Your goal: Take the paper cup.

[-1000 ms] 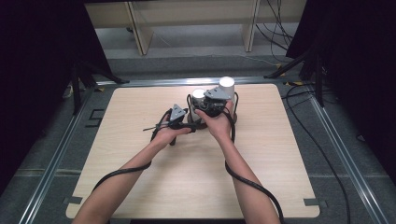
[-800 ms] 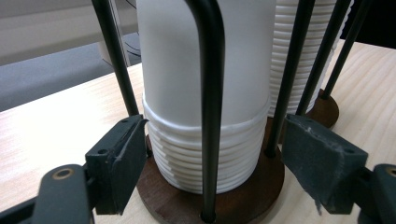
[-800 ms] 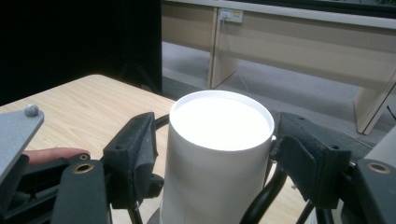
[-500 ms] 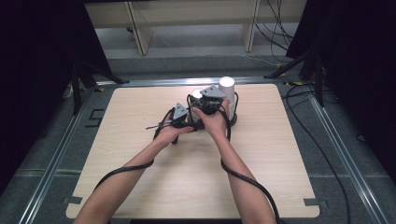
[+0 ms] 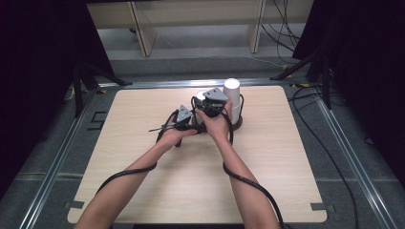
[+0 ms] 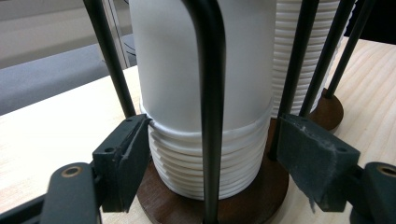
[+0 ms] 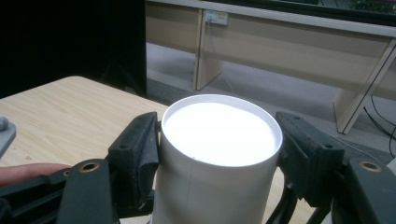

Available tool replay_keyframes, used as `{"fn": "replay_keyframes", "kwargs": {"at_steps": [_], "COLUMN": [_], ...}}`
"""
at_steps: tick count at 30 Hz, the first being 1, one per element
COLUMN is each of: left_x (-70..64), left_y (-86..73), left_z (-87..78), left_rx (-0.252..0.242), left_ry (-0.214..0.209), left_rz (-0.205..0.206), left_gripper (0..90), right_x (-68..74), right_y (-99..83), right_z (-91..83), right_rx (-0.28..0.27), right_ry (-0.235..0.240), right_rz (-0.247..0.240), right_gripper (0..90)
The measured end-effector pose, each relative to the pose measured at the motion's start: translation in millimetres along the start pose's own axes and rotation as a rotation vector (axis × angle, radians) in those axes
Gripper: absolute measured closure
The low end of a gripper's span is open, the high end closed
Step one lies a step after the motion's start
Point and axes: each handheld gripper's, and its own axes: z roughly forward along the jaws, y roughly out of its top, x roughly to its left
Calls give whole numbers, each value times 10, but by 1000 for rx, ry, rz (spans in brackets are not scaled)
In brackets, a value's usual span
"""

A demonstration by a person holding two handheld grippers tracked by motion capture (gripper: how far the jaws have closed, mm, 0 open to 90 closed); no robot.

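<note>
Near the far middle of the pale wooden table [image 5: 143,157], both hand-held grippers work at a black wire cup holder on a round dark-brown wooden base [image 6: 252,205]. In it stands a stack of white paper cups with ribbed rolled rims [image 6: 205,163], and a second, taller white cup stack [image 5: 232,93] rises just to its right.

The right gripper [image 7: 219,140] sits high, its two black jaws pressed against either side of the top white paper cup [image 7: 217,154] just under its upturned flat bottom, so it is clamped on that cup. The cup is upright, nested on top of the stack.

The left gripper [image 6: 210,154] is low, beside the stack's base. Its left jaw touches the rims where the top cup meets the cups beneath; its right jaw stands off beyond a wire rod, so it is spread and grips nothing
</note>
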Motion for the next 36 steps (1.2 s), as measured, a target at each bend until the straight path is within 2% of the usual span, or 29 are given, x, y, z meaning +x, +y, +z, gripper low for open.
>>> {"fn": "replay_keyframes", "kwargs": {"at_steps": [4, 6, 8, 10, 15, 16, 19, 20, 21, 25, 26, 27, 33, 34, 35, 36], "left_x": [-7, -1, 1, 10, 12, 13, 19, 19, 14, -1, -1, -3, -6, -7, -8, -8], "left_y": [3, 4, 4, 10, 20, 23, 25, 25, 26, 30, 30, 31, 30, 31, 31, 31], "left_z": [-4, -7, 6, 18, 57, 56, 71, 71, 78, 80, 80, 81, 81, 79, 78, 78], "left_rx": [4, 13, 4, 8, 7, 18, 13, 13, 13, 19, 19, 26, 26, 29, 30, 31], "left_ry": [6, 5, 7, 8, 11, 15, 15, 15, 9, 19, 19, 19, 23, 22, 23, 23], "left_rz": [-4, 9, -3, -14, -11, -10, -25, -25, -22, -19, -19, -17, -15, -14, -13, -12], "left_gripper": [255, 255, 253, 241, 211, 214, 225, 226, 225, 228, 230, 233, 236, 237, 237, 238], "right_x": [13, 17, 14, 26, 38, 23, 5, 11, 21, 16, 14, 12, 8, 13, -8, 5], "right_y": [-12, -18, -21, -19, -5, 2, 12, 18, 24, 49, 54, 68, 147, 159, 177, 191], "right_z": [-6, -16, -13, -10, -17, -13, -25, -27, -41, -54, -54, -68, -120, -121, -133, -137], "right_rx": [-12, -10, -22, -22, -22, -26, -35, -39, -26, -38, -44, -48, -59, -75, -83, -87], "right_ry": [3, 0, 4, 12, 4, 9, 3, 3, 14, 8, 20, 5, 10, 18, 8, 17], "right_rz": [35, 39, 24, 31, 41, 20, 14, 15, 38, 41, 47, 43, 40, 48, 18, 34], "right_gripper": [345, 347, 347, 347, 350, 351, 353, 354, 355, 357, 357, 357, 359, 359, 359, 360]}}
